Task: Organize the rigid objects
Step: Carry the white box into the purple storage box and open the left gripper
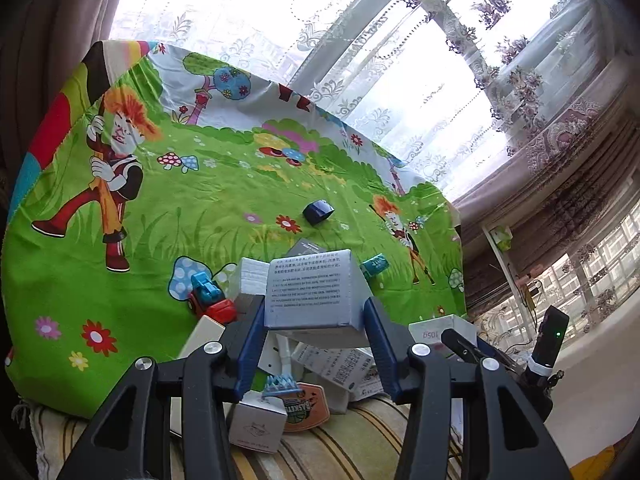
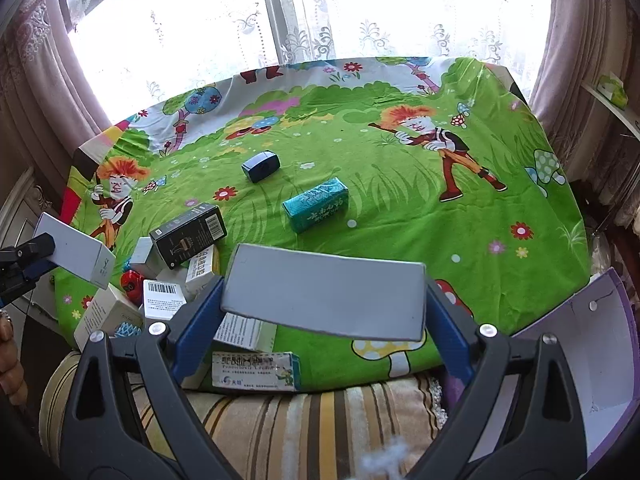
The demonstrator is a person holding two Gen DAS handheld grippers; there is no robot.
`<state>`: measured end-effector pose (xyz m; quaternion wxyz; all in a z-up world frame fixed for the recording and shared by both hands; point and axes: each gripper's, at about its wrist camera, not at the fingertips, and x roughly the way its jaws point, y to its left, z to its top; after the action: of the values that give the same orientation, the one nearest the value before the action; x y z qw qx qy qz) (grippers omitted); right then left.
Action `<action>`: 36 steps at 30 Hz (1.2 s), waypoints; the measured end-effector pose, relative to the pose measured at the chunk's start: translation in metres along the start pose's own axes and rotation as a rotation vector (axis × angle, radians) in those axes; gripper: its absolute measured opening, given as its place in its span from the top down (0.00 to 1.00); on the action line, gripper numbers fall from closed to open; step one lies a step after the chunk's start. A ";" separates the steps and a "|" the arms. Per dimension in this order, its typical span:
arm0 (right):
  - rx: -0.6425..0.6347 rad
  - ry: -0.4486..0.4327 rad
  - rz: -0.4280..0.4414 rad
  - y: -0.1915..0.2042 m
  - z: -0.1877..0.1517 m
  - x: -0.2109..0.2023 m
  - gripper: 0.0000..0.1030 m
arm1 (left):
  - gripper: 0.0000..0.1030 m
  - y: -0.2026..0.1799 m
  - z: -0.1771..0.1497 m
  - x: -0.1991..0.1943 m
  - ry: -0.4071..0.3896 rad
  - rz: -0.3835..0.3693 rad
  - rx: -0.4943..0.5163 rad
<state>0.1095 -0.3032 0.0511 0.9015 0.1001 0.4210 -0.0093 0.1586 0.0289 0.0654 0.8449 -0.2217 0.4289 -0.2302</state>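
My left gripper (image 1: 316, 312) is shut on a white printed box (image 1: 310, 292), held above a pile of small boxes (image 1: 340, 364) at the cloth's near edge; the box also shows at the left of the right wrist view (image 2: 76, 254). My right gripper (image 2: 324, 304) is shut on a wide grey box (image 2: 326, 296), held above the green cartoon cloth (image 2: 400, 208). On the cloth lie a teal box (image 2: 316, 204), a dark blue sharpener-like case (image 2: 260, 166), a black box (image 2: 188, 234) and a red and blue toy car (image 1: 210, 300).
An open white and purple carton (image 2: 580, 360) stands at the right, beside the cloth. A striped cushion (image 2: 312, 420) runs under the near edge. Curtains and a window (image 2: 360, 8) stand behind the table. A shelf (image 2: 612, 96) is at the far right.
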 end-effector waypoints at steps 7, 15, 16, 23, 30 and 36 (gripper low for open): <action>0.031 0.003 -0.031 -0.043 -0.022 -0.031 0.08 | 0.52 -0.045 -0.032 0.011 0.051 -0.115 0.009; 0.097 0.012 -0.089 -0.103 -0.052 -0.060 0.08 | 0.52 -0.104 -0.073 0.044 0.170 -0.218 0.043; 0.103 0.012 -0.100 -0.110 -0.056 -0.063 0.08 | 0.52 -0.112 -0.078 0.049 0.187 -0.229 0.052; 0.150 0.031 -0.164 -0.153 -0.080 -0.076 0.08 | 0.52 -0.161 -0.118 0.085 0.308 -0.269 0.087; 0.203 0.066 -0.193 -0.182 -0.096 -0.081 0.07 | 0.52 -0.195 -0.148 0.110 0.396 -0.273 0.130; 0.240 0.081 -0.222 -0.198 -0.102 -0.083 0.07 | 0.48 -0.210 -0.162 0.125 0.451 -0.269 0.141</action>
<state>-0.0415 -0.4832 0.0161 0.8588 0.1601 0.4614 -0.1548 0.0485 -0.2399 0.0210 0.7031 -0.1602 0.5559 -0.4135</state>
